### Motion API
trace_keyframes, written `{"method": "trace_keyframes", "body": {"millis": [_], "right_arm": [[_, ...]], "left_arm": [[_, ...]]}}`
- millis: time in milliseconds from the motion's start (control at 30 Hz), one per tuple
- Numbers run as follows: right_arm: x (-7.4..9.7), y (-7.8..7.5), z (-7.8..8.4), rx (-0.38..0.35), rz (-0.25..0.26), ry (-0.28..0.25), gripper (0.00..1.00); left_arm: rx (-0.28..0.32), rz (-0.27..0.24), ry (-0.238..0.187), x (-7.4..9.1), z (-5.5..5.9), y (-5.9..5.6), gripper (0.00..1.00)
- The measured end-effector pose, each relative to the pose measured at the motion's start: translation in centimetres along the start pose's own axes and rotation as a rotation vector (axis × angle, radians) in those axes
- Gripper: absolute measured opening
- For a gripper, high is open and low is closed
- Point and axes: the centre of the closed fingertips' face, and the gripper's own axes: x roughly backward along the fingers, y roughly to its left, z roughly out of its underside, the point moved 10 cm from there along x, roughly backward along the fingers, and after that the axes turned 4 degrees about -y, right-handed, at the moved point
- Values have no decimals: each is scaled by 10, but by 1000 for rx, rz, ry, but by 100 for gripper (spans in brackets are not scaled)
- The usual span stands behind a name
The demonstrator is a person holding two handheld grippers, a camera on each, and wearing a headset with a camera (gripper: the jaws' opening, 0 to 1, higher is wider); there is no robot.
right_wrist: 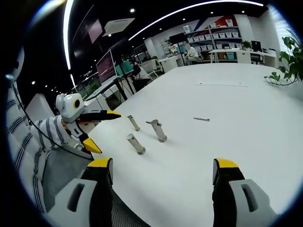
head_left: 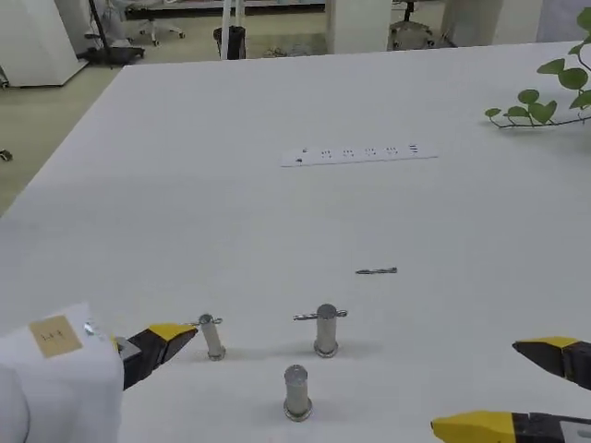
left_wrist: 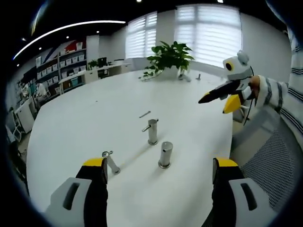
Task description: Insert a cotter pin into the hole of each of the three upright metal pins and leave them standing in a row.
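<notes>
Three upright metal pins stand on the white table (head_left: pixel 231 212). The left pin (head_left: pixel 211 337) carries a cotter pin at its top. The back pin (head_left: pixel 325 330) has a cotter pin (head_left: pixel 319 316) through its hole. The front pin (head_left: pixel 296 392) has a bare top. A loose cotter pin (head_left: pixel 376 271) lies flat behind them. My left gripper (head_left: pixel 162 346) is open, its tips just left of the left pin (left_wrist: pixel 111 163). My right gripper (head_left: pixel 503 388) is open at the lower right, apart from the pins (right_wrist: pixel 136 144), with nothing between its fingers.
A white power strip (head_left: pixel 360 153) lies flat farther back on the table. Leaves of a plant (head_left: pixel 545 101) reach in at the far right. The table's left edge (head_left: pixel 65 148) borders open floor with chairs beyond.
</notes>
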Motion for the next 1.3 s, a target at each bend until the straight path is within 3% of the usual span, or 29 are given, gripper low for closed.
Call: {"method": "trace_keyframes", "body": {"millis": [67, 200, 267, 400, 467, 633, 967, 1167, 1300], "right_arm": [[-3, -1, -5, 18, -3, 14, 85], [-6, -5, -12, 44, -5, 45, 85], [-7, -7, -16, 50, -9, 55, 85], [-10, -11, -26, 96, -13, 89, 84], [-12, -13, -31, 115, -17, 99, 84], [-16, -23, -49, 163, -14, 143, 83], [-35, -42, -84, 288, -18, 191, 78], [-51, -53, -99, 437, -18, 286, 74], [-67, -58, -106, 434, -30, 321, 67]], "left_arm": [[45, -8, -34, 2, -1, 1, 99], [90, -4, -49, 7, -1, 0, 99], [150, -35, -63, 10, 1, 3, 99], [183, -72, -98, 19, 4, 9, 99], [240, -90, -135, 24, 5, 11, 99], [246, -120, -130, 36, 10, 14, 99], [274, -132, -139, 49, 16, 7, 99], [278, -132, -143, 52, 15, 0, 99], [282, -139, -135, 53, 17, -3, 99]]}}
